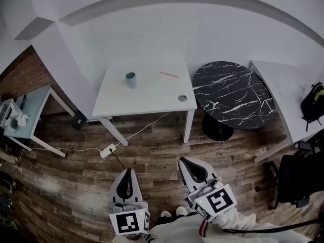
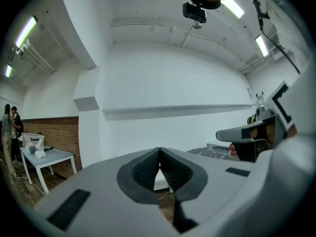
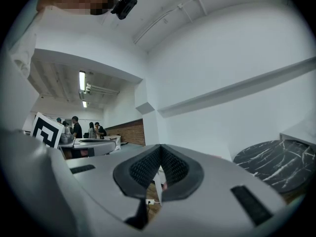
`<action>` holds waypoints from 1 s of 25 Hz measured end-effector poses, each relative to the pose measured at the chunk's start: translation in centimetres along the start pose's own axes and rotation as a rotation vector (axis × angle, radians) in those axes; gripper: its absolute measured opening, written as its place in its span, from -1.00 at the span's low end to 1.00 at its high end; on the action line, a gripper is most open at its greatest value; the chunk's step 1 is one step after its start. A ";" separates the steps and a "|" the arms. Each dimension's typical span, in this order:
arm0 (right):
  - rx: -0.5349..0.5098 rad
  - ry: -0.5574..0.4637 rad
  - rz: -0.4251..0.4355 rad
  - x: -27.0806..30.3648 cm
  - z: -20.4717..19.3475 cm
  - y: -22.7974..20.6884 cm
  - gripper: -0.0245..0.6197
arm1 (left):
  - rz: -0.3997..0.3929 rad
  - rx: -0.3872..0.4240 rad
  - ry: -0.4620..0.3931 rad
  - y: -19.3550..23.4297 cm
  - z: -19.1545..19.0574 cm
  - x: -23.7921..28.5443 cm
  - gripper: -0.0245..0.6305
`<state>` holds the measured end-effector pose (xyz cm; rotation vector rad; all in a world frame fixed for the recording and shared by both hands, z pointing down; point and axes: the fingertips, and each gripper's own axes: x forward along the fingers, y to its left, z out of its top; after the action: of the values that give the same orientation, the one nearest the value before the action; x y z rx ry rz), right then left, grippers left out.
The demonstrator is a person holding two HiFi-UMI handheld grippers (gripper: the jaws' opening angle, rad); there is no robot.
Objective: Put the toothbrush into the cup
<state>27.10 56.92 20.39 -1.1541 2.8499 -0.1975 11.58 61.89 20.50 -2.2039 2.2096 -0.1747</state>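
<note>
In the head view a pale blue cup (image 1: 131, 79) stands upright on the white table (image 1: 147, 97), left of centre. A pink toothbrush (image 1: 169, 75) lies flat on the same table, to the right of the cup and apart from it. Both grippers are held low over the wooden floor, well short of the table. My left gripper (image 1: 127, 178) is shut with nothing in it, its jaws meeting at the tips in the left gripper view (image 2: 159, 152). My right gripper (image 1: 191, 167) is shut and empty too (image 3: 160, 151).
A round black marble table (image 1: 233, 95) stands right of the white table. A small round metal object (image 1: 182, 98) lies near the white table's front right corner. A power strip and cable (image 1: 108, 150) lie on the floor. A blue side table (image 1: 30, 113) stands left; a chair (image 1: 298, 178) right.
</note>
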 end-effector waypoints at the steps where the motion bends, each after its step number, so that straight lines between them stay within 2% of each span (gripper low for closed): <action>1: 0.000 -0.002 -0.001 0.0 0.0 -0.4 -0.93 | 0.003 0.002 -0.002 -0.2 0.0 0.2 -0.90; 9: -0.002 -0.024 -0.004 0.7 0.4 -2.2 -0.93 | -0.006 0.027 -0.023 -1.0 1.0 2.3 -0.90; 16: -0.009 -0.032 -0.046 2.4 -0.1 -4.5 -0.93 | -0.030 0.028 -0.041 -0.2 0.6 5.7 -0.90; 21: -0.011 -0.025 -0.094 5.8 -1.3 -5.9 -0.93 | -0.064 0.015 -0.050 2.0 -0.7 10.0 -0.90; 25: -0.015 -0.026 -0.136 10.8 -1.5 -7.3 -0.93 | -0.106 0.021 -0.055 4.6 -1.0 15.1 -0.90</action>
<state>24.22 44.36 22.84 -1.3441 2.7571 -0.1669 6.85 46.90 22.13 -2.2875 2.0550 -0.1367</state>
